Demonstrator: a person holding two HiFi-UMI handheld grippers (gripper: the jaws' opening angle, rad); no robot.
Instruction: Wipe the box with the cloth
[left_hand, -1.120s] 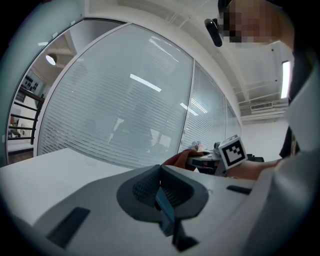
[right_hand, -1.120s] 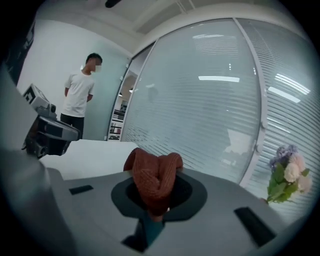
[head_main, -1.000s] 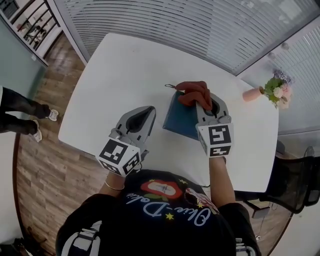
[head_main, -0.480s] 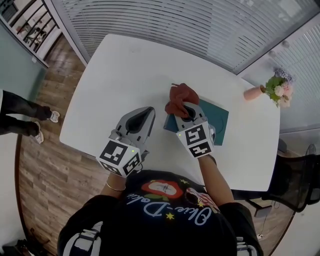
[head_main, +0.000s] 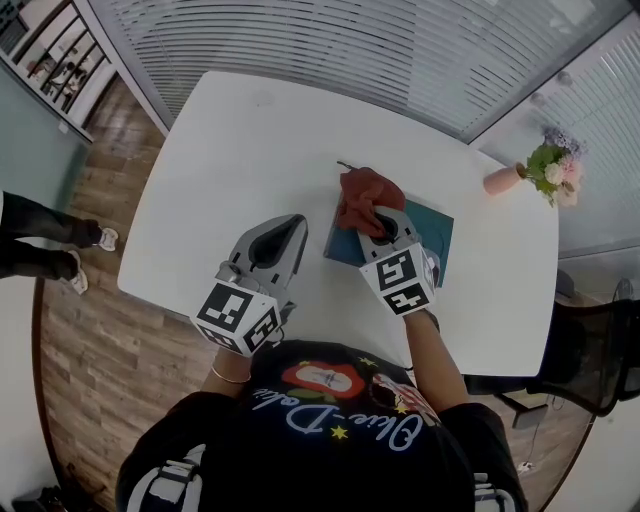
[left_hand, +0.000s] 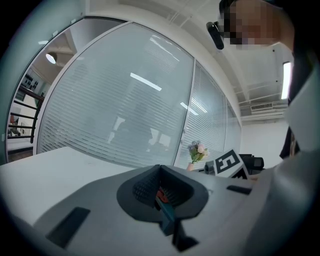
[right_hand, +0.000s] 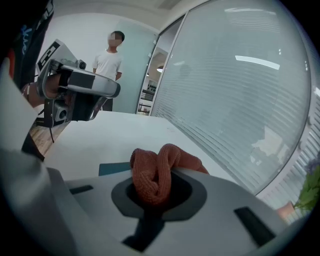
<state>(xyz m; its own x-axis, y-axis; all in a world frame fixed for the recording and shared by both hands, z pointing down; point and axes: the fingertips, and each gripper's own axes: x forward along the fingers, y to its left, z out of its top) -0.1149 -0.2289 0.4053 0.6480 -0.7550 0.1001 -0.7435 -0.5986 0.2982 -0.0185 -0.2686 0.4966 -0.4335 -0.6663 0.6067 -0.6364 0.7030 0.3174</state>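
Observation:
A flat teal box (head_main: 432, 232) lies on the white table (head_main: 240, 150), right of centre. My right gripper (head_main: 380, 222) is shut on a rust-red cloth (head_main: 364, 194) and presses it on the box's left part. In the right gripper view the bunched cloth (right_hand: 156, 171) fills the jaws of the right gripper (right_hand: 152, 194), with a strip of the box (right_hand: 114, 168) behind it. My left gripper (head_main: 288, 232) rests on the table left of the box, jaws together, holding nothing. In its own view the left gripper (left_hand: 160, 187) looks over the tabletop.
A pink vase of flowers (head_main: 545, 172) stands at the table's far right corner. Slatted blinds (head_main: 380, 50) run behind the table. A dark chair (head_main: 600, 350) is at the right. A person's legs (head_main: 40, 232) show on the wooden floor, left; a person (right_hand: 111, 55) stands beyond the table.
My right gripper carried the cloth leftward across the box, from its right part to its left edge, then eased slightly back. The left gripper stayed put.

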